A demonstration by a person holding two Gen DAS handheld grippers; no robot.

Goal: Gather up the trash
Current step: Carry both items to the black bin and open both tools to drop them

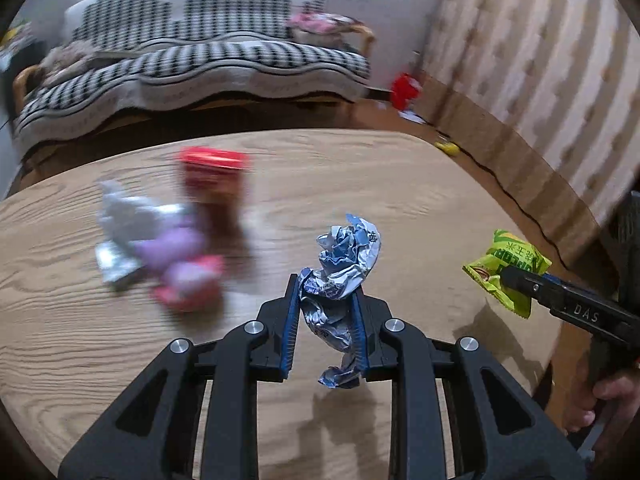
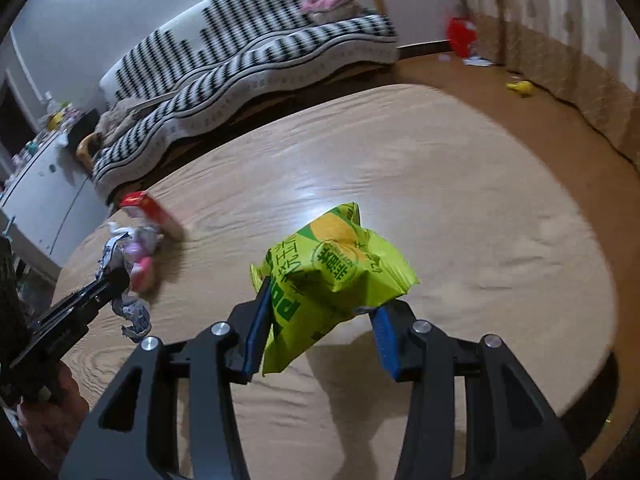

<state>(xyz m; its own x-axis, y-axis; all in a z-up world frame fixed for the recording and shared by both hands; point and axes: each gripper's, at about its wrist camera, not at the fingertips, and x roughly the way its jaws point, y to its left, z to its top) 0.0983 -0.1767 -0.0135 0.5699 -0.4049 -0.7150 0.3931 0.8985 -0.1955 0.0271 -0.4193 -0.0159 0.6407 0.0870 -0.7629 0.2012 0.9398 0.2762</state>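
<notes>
Nearest the left wrist camera, the left gripper [image 1: 327, 312] has its blue pads drawn in narrow and pressed on a crumpled blue-and-silver wrapper [image 1: 340, 276], which is lifted clear of the wooden table [image 1: 420, 184] and casts a shadow below. The wrapper's top bunches above the fingertips and a twisted tail hangs down between the fingers. To its right, the right gripper [image 1: 510, 278] comes in from the side, a hand [image 1: 608, 396] on its handle, and clamps a green snack bag [image 1: 508, 268] at one edge. From the right wrist camera, that same green snack bag [image 2: 332, 276] sits between the two blue pads, touching the left pad and resting against the tip of the right one, held off the table [image 2: 460, 208]. The right gripper [image 2: 324, 320] is about half closed around the bag. Farther back on the tabletop lies a blurred heap of trash: a silver foil wrapper [image 1: 120, 236], a purple-and-pink packet [image 1: 180, 256] touching it, and a red box [image 1: 214, 184] standing just behind them. Beyond the table's far edge stands a sofa [image 1: 192, 44] under a black-and-white patterned cover, and a red object [image 1: 405, 89] lies on the floor by the curtain [image 1: 532, 64].
</notes>
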